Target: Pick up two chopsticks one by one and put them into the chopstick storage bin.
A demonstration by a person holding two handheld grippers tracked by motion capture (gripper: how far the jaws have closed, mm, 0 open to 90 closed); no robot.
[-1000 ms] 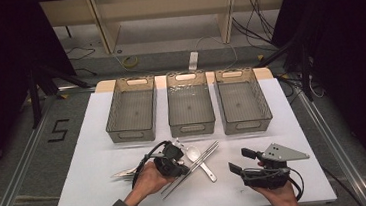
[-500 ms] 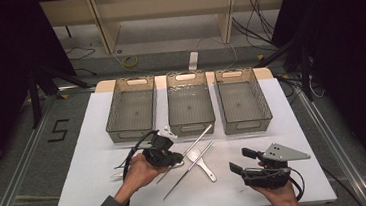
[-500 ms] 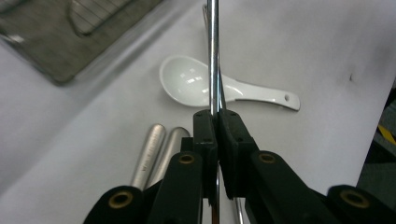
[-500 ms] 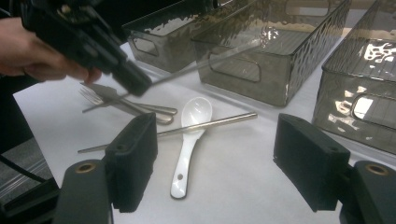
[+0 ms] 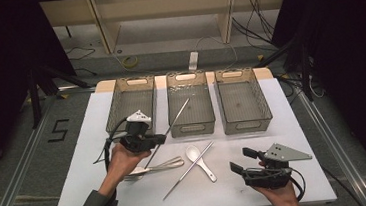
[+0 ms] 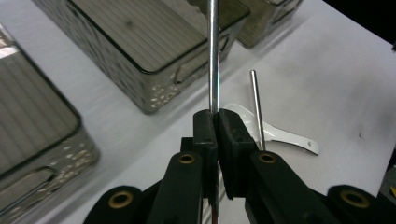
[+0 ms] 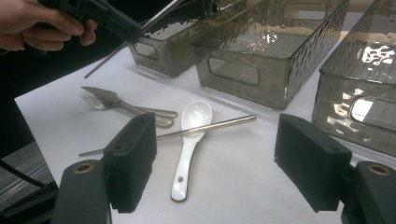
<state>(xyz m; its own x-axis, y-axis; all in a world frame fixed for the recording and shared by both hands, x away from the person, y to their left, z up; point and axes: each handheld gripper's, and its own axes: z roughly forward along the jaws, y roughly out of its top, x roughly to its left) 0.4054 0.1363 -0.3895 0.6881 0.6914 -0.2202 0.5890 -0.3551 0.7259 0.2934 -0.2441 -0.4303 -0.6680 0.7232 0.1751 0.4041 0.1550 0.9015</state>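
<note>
My left gripper (image 5: 150,142) is shut on a thin metal chopstick (image 5: 176,118), which it holds above the table. The stick slants up toward the middle bin (image 5: 192,128). In the left gripper view the pads (image 6: 206,130) pinch the chopstick (image 6: 213,56) tightly. A second chopstick (image 5: 189,168) lies across a white spoon (image 5: 199,161) on the white table, with a fork and another metal utensil (image 5: 155,166) beside them. My right gripper (image 5: 244,161) rests open at the front right, nothing between its pads (image 7: 133,154). It faces the spoon (image 7: 189,140) and the lying chopstick (image 7: 210,126).
Three smoky translucent bins stand in a row at the back: left (image 5: 131,107), middle and right (image 5: 244,122). They look empty. The white table sheet (image 5: 293,123) ends near the hands at the front edge. Cables trail from both grippers.
My left gripper has risen and moved left and away toward the bins, lifting one chopstick off the utensil pile. The right gripper has not moved.
</note>
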